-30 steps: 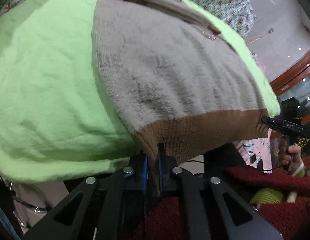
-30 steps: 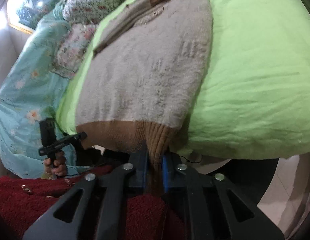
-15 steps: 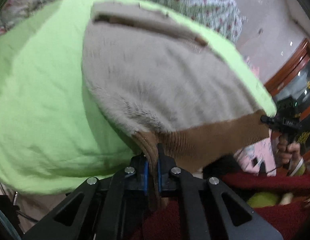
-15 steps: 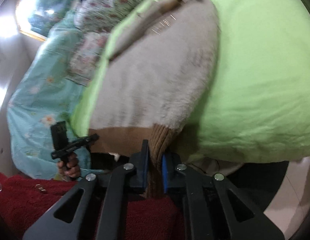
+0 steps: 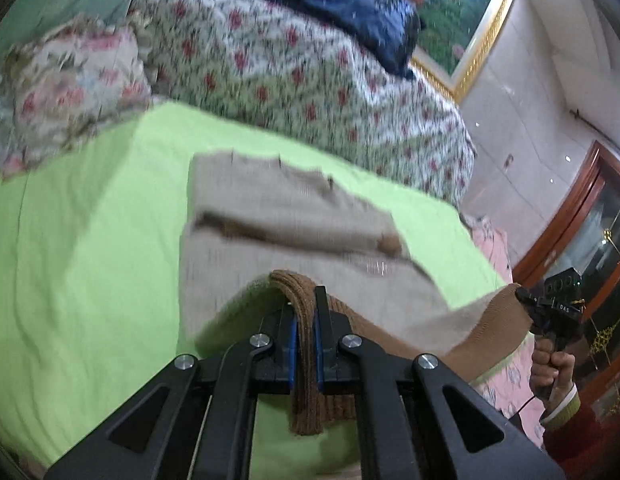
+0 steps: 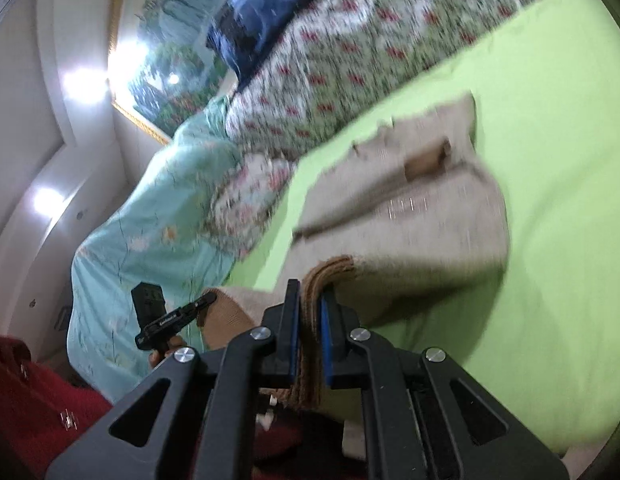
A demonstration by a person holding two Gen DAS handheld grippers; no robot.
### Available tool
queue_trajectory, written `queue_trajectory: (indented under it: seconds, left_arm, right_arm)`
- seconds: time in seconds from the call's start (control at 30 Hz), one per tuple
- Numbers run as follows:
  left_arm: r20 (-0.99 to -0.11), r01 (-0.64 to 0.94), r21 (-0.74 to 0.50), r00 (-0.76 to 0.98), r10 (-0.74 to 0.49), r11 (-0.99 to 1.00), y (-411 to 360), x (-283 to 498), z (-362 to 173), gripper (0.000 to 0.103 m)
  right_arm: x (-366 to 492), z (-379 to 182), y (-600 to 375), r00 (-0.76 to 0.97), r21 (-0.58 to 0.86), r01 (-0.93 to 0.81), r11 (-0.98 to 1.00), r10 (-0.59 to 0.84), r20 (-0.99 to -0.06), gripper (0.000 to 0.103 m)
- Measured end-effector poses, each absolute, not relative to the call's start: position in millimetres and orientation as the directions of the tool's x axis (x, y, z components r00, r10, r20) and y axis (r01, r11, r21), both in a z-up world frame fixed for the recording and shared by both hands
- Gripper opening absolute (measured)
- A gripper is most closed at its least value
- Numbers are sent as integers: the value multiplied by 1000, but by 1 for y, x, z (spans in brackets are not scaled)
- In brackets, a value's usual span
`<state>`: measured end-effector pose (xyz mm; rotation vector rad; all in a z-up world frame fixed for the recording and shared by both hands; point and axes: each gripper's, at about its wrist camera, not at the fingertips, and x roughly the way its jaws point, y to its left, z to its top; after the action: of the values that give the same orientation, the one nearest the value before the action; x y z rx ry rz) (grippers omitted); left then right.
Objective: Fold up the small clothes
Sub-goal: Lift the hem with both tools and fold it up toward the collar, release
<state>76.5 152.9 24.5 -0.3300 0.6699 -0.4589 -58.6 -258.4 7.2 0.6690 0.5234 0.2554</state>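
While both claws pinch its brown ribbed hem, we log one beige sweater — lifted at the near edge, the rest lying on the green sheet of the bed. Left claw: clamped on the hem's corner. Right claw: likewise clamped — opposite corner. Behind: floral quilt, framed painting.

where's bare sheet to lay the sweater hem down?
Bare green sheet lies left of the beige sweater, and a narrower strip on its right runs toward the bed edge. Crowded beyond: floral quilt. Left gripper and right gripper both clamp the hem.
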Motion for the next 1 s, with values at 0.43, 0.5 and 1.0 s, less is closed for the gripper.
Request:
queue_trajectory:
  seconds: [0.43, 0.5, 1.0]
  left_arm:
    - [-530, 197, -388, 751, -393, 900, 128, 262, 55, 5]
    - [-545, 185, -382, 746, -382, 905, 127, 288, 50, 5]
    - [-740, 41, -360, 595, -312, 932, 118, 423, -68, 10]
  right_arm:
    - [108, 28, -344, 904, 666, 30, 745, 264, -336, 10]
    - [135, 25, -356, 901, 663, 58, 746, 246, -356, 10]
    - [235, -62, -402, 791, 569, 310, 762, 126, -599, 11]
